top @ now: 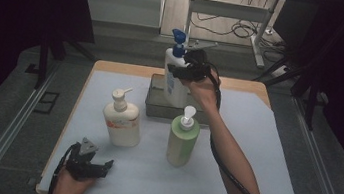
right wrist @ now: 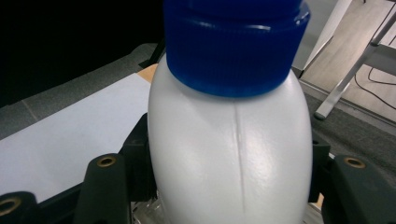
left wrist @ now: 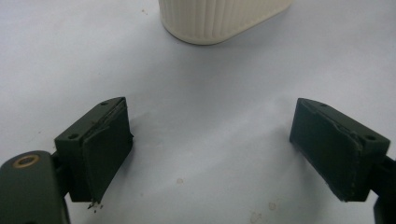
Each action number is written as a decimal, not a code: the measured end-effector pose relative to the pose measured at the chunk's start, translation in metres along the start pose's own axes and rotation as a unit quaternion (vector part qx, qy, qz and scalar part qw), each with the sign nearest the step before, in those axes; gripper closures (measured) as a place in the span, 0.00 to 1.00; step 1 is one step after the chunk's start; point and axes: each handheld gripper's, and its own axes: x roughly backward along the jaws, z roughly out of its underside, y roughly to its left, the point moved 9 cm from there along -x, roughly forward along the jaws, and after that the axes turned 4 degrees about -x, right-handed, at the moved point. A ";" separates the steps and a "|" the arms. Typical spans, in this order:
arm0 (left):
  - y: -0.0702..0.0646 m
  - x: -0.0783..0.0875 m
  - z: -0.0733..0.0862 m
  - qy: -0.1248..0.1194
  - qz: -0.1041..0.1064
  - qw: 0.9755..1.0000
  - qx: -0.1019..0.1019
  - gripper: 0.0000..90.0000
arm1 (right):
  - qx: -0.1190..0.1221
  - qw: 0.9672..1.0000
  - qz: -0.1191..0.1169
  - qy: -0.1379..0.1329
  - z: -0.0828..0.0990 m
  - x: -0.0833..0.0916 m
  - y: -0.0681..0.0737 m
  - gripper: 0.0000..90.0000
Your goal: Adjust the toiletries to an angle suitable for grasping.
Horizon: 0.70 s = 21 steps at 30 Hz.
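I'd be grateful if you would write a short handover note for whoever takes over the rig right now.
Right gripper: shut on the blue-capped white bottle, gripping its shoulder below the cap, over the grey tray at the back of the table; whether the bottle stands in the tray yet I cannot tell.
Left gripper: open, holding nothing, low at the near left, close to the cream pump bottle.
Green pump bottle: upright on the light-blue mat, in front of the tray.
Done: one bottle brought to the tray.
Left, probably: release it, then move the other two.

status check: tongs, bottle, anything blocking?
Right tongs shut on blue-capped bottle above grey tray. Left tongs open, idle near cream bottle. Tray unobstructed.
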 end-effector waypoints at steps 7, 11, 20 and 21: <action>0.000 0.000 0.000 0.001 0.000 1.000 0.001 0.14 | 0.001 1.000 -0.004 0.006 0.007 -0.009 0.002 0.45; 0.000 0.000 0.000 0.002 0.000 1.000 0.000 0.14 | 0.002 1.000 -0.009 0.010 0.012 -0.012 0.003 0.45; 0.000 0.000 0.000 0.002 0.000 1.000 -0.001 0.14 | 0.006 1.000 -0.017 0.024 0.025 -0.015 0.006 0.45; 0.000 0.000 0.000 0.002 0.000 1.000 -0.001 0.14 | 0.006 1.000 -0.017 0.026 0.027 -0.016 0.006 0.45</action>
